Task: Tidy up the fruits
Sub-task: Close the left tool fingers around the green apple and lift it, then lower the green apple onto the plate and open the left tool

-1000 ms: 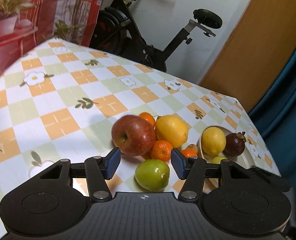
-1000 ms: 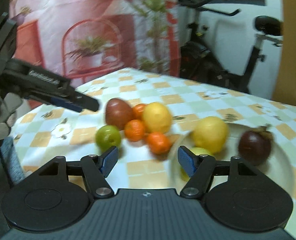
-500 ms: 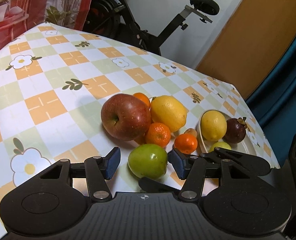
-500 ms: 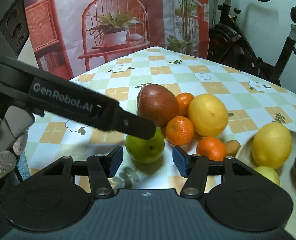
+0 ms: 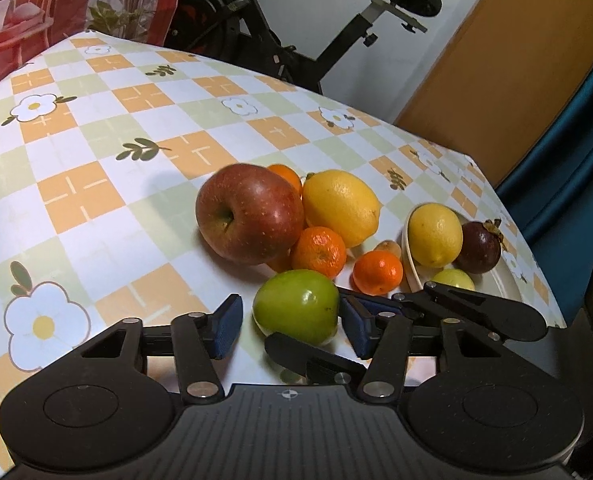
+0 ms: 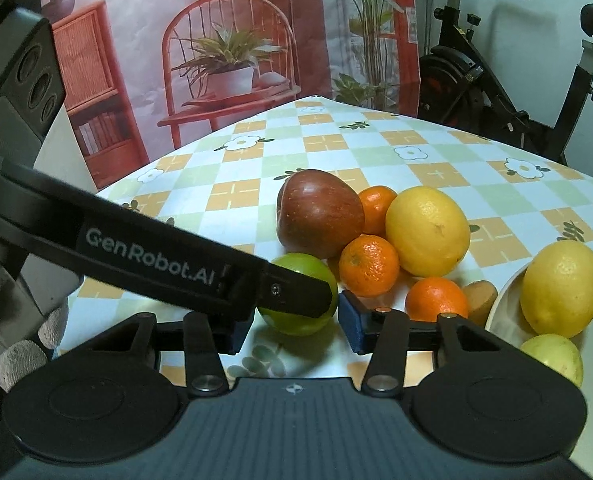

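Broadly, the checkered table (image 5: 96, 128) carries a cluster of fruit with a pale bowl (image 6: 504, 300) beside it. Nearest both tools lies the green apple (image 5: 296, 304). The left gripper (image 5: 292, 324) and right gripper (image 6: 296, 326) both straddle it, jaws closing, pads apparently not yet pressing. One gripper should probably yield; the other ought to centre the apple, squeeze gently, then lift clear of the mandarin (image 5: 318, 252).

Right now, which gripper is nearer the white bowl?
Right gripper. Its jaws, closing around the green apple, sit just beside the bowl; the left gripper, also closing around that apple, reaches in from the far side.
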### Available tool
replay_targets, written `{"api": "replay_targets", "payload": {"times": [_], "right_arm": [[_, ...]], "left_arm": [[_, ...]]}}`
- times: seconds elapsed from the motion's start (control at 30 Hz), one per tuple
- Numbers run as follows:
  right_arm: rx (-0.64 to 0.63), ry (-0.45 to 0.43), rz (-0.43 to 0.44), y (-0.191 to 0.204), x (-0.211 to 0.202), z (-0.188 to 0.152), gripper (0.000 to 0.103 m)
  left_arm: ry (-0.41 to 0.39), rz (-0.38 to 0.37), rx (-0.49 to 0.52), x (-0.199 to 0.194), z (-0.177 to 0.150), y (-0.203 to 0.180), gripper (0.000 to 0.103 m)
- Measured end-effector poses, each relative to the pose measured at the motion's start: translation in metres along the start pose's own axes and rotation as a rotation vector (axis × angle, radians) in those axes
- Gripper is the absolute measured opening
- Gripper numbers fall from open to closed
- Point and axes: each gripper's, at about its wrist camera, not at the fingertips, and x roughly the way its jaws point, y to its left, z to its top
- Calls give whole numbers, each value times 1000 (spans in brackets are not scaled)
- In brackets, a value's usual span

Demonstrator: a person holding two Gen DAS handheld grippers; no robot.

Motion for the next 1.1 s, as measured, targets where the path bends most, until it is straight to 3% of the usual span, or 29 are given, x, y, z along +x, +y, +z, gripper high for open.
{"api": "replay_targets", "payload": {"times": [0.27,0.63,1.1], "right_arm": [[38,-16,12,-1,-7,-5,49],[71,-127,-31,-6,-61,-9,49],[209,-171,-130,-37,-125,-39,49]], "left_arm": [[-6,-10,29,-5,-1,-10,51],[-36,-48,157,-24,4,-64,51],[58,-106,329,5,-6,-140,51]]}}
